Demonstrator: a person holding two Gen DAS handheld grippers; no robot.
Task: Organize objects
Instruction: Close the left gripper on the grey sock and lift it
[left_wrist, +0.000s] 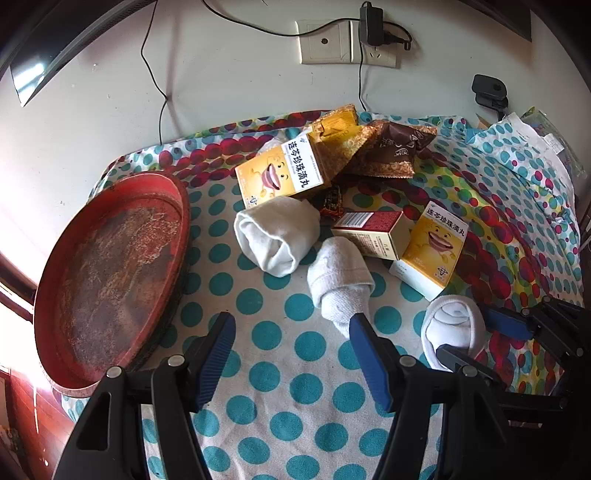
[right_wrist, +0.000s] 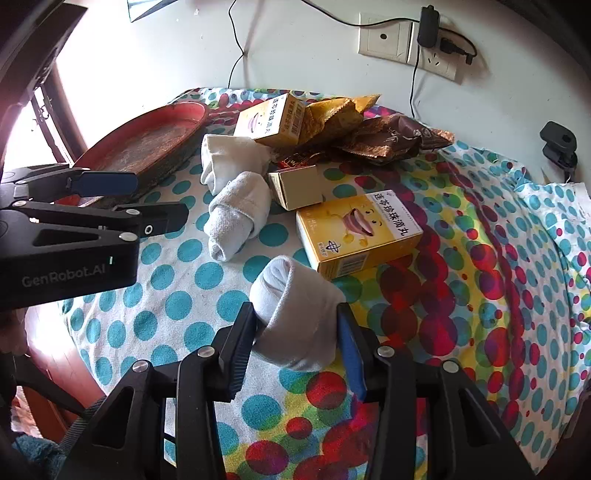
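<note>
Three rolled white socks lie on the dotted cloth. My right gripper (right_wrist: 297, 325) has its jaws around the nearest sock (right_wrist: 295, 314), both pads touching its sides; it also shows in the left wrist view (left_wrist: 452, 325). My left gripper (left_wrist: 291, 332) is open and empty over the cloth, its right fingertip just in front of the middle sock (left_wrist: 338, 284). The third sock (left_wrist: 277, 232) lies behind. A red round tray (left_wrist: 110, 273) sits at the left, empty. Two yellow medicine boxes (left_wrist: 275, 170) (left_wrist: 432, 247) and a red-and-cream box (left_wrist: 373, 232) lie near the socks.
Brown and gold snack packets (left_wrist: 384, 147) are piled at the back by the wall. A wall socket with a plugged charger (left_wrist: 371, 26) and hanging cables is above. A black clip device (left_wrist: 489, 92) sits at the back right. The table edge drops off at the left.
</note>
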